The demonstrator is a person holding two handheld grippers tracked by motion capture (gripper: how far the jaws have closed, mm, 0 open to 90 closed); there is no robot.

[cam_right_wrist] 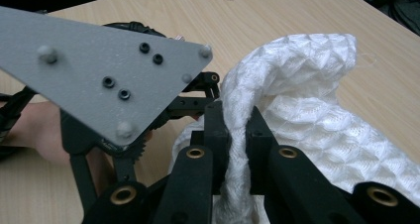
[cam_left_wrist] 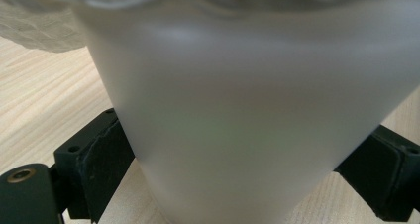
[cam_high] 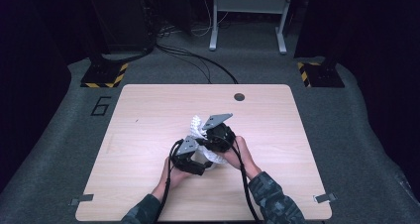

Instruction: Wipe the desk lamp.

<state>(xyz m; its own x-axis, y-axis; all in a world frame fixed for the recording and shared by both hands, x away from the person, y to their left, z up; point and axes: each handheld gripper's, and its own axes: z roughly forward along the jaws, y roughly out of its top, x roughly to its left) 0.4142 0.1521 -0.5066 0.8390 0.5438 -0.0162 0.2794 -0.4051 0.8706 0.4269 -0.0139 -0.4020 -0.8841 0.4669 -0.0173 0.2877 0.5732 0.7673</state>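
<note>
On the table (cam_high: 148, 115), left claw (cam_high: 194, 160) grips one cup (cam_left_wrist: 237, 115); right claw (cam_right_wrist: 238, 135) pinches one cloth (cam_right_wrist: 307, 95).

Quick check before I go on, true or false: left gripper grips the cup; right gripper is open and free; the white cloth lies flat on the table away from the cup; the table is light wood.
1. The left gripper grips the white cup: true, jaws on both its sides.
2. The right gripper is open and free: false, it is shut on the white cloth.
3. The cloth lies flat, away from the cup: false, it is bunched over the cup's top.
4. The table is light wood: true.
</note>
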